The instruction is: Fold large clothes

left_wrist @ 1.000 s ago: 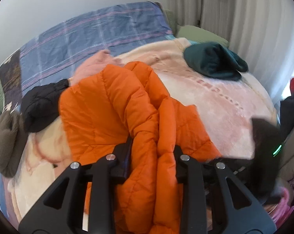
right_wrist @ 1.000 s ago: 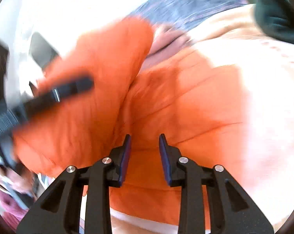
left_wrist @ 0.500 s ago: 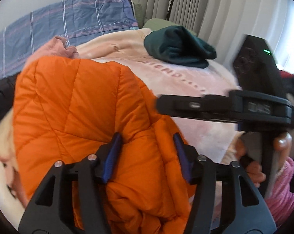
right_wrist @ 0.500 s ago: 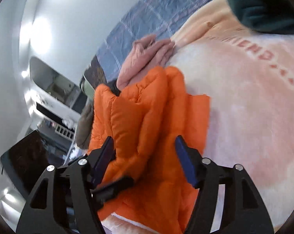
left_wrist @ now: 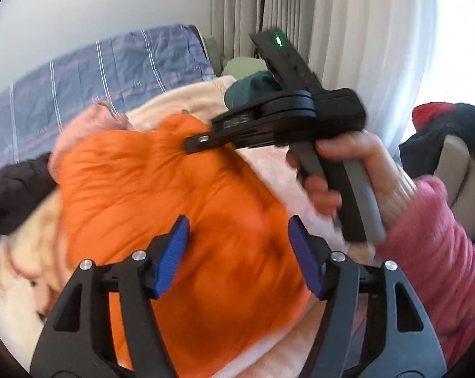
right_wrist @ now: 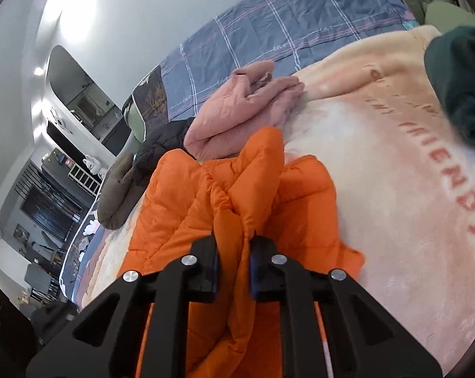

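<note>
An orange puffer jacket (left_wrist: pixel 174 195) lies bunched on a pink blanket (right_wrist: pixel 395 163) on the bed. My left gripper (left_wrist: pixel 239 255) is open, its blue pads spread wide just above the jacket. My right gripper (right_wrist: pixel 232 267) is shut on a raised fold of the orange jacket (right_wrist: pixel 237 208). The right gripper also shows in the left wrist view (left_wrist: pixel 203 140), held in a hand with a pink sleeve, its tip at the jacket's far edge.
A pink garment (right_wrist: pixel 237 110), a black garment (left_wrist: pixel 14 189) and a brown one (right_wrist: pixel 117 189) lie left of the jacket. A dark green garment (right_wrist: pixel 461 78) lies at the far right. A plaid blue cover (right_wrist: pixel 284 31) is behind; curtains (left_wrist: pixel 347 31) stand right.
My left gripper has let go of the jacket and opened wide. My right gripper has closed on a fold of the jacket, having been open half a second ago.
</note>
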`<state>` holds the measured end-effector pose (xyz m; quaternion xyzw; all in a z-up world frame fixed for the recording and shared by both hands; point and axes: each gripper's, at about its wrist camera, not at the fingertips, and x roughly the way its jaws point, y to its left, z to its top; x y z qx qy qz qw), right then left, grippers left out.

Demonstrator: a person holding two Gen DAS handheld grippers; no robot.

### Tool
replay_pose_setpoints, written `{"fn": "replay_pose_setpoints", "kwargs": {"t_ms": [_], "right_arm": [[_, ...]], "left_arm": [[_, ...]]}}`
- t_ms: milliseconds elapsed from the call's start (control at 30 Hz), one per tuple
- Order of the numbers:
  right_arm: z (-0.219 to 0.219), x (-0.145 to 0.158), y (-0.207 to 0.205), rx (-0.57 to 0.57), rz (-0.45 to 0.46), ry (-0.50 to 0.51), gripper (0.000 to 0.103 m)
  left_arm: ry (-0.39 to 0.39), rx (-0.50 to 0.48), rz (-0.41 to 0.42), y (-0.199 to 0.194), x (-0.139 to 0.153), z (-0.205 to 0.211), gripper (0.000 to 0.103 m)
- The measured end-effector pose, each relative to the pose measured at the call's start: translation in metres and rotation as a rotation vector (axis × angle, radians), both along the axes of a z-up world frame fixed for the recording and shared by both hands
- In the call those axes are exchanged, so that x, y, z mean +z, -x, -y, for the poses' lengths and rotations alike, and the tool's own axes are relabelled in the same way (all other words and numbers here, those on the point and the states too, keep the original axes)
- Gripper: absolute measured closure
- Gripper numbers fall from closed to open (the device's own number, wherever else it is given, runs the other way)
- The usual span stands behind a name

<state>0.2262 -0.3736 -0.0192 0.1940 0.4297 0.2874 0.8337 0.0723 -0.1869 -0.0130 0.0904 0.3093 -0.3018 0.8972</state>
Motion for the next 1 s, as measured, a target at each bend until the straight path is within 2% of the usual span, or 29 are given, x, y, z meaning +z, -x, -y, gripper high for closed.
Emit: {"fn": "replay_pose_setpoints", "kwargs": {"t_ms": [133, 233, 400, 467, 567, 600, 633, 667, 700, 767, 833, 867, 967, 1000], "right_arm": [[0.013, -0.032, -0.006, 0.028, -0.036, -0.081, 0.086], [0.016, -0.045, -0.009, 0.018, -0.050, -0.093, 0.084], [0.014, -0.045, -0.005, 0.007, -0.033, -0.056, 0.082], [0.012, -0.045, -0.005, 0.001, -0.029, -0.050, 0.081], [0.012, -0.047, -0.004, -0.013, -0.022, -0.051, 0.078], [0.013, -0.047, -0.002, -0.020, -0.020, -0.050, 0.073], [0.016, -0.045, 0.002, -0.039, -0.015, -0.042, 0.070], [0.020, -0.042, 0.008, -0.065, -0.001, -0.027, 0.065], [0.023, -0.038, 0.014, -0.091, 0.017, -0.009, 0.063], [0.033, -0.024, 0.041, -0.137, 0.094, 0.035, 0.063], [0.043, -0.012, 0.072, -0.145, 0.157, 0.019, 0.063], [0.047, -0.004, 0.096, -0.121, 0.188, -0.023, 0.063], [0.036, 0.007, 0.146, -0.022, 0.251, -0.066, 0.061], [0.029, 0.008, 0.155, 0.003, 0.265, -0.061, 0.055]], "left_arm": [[-0.011, 0.011, 0.009, 0.009, -0.013, -0.023, 0.032], [0.050, 0.007, -0.032, 0.006, -0.021, -0.030, 0.031], [0.119, -0.027, 0.008, 0.007, -0.005, -0.035, 0.031], [0.083, 0.026, 0.053, 0.001, 0.003, -0.036, 0.031], [0.051, 0.122, 0.071, -0.020, 0.004, -0.045, 0.029], [0.036, 0.151, 0.058, -0.030, -0.001, -0.046, 0.028], [0.008, 0.159, -0.017, -0.047, -0.016, -0.044, 0.026], [0.001, 0.159, -0.085, -0.060, -0.030, -0.042, 0.025], [0.008, 0.169, -0.115, -0.066, -0.041, -0.041, 0.025], [0.000, 0.163, -0.088, -0.063, -0.050, -0.035, 0.025], [-0.017, 0.155, -0.060, -0.057, -0.049, -0.030, 0.025], [-0.026, 0.152, -0.051, -0.056, -0.049, -0.027, 0.025], [-0.033, 0.150, -0.047, -0.056, -0.049, -0.025, 0.024], [-0.031, 0.151, -0.048, -0.053, -0.049, -0.025, 0.024]]}}
